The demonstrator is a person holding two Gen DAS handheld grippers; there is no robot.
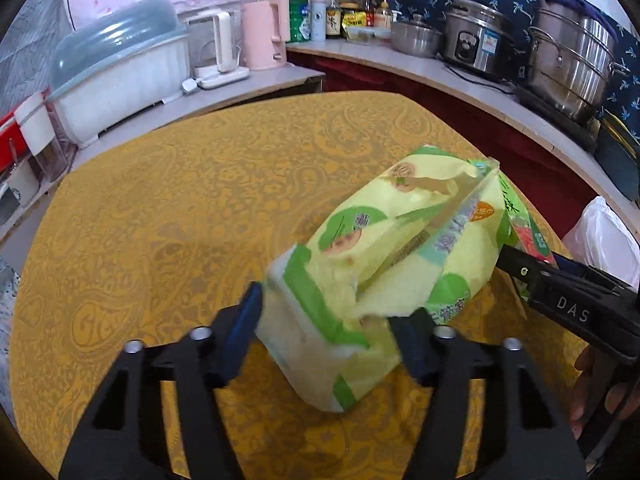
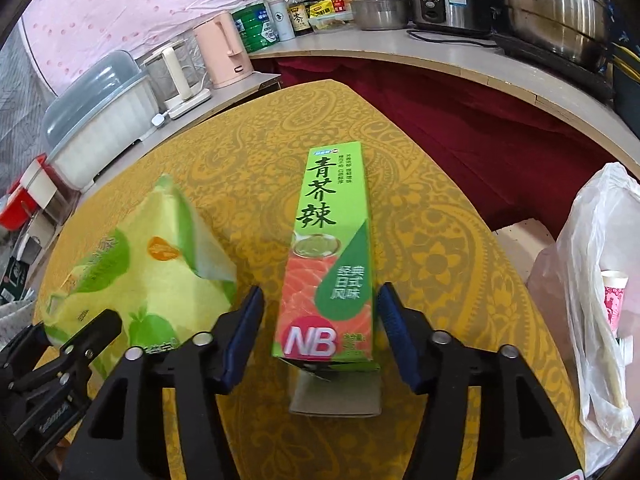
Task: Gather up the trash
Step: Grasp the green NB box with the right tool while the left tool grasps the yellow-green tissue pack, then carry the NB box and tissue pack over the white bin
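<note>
Green box (image 2: pixel 326 256) between the spread right tool (image 2: pixel 320 320) shows rightward only; left tool (image 1: pixel 328 332) grips a yellow-green packet (image 1: pixel 384 264).

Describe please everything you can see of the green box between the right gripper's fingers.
The green box is a long, narrow carton that looks like printed cardboard: large dark Chinese characters at the far end, a salmon picture and a red circle with "NB" at the near end. Its near flap hangs open, showing plain brown card. It lies flat on the yellow tablecloth, lengthwise between the open fingers of the right gripper, which do not yet touch it.
</note>
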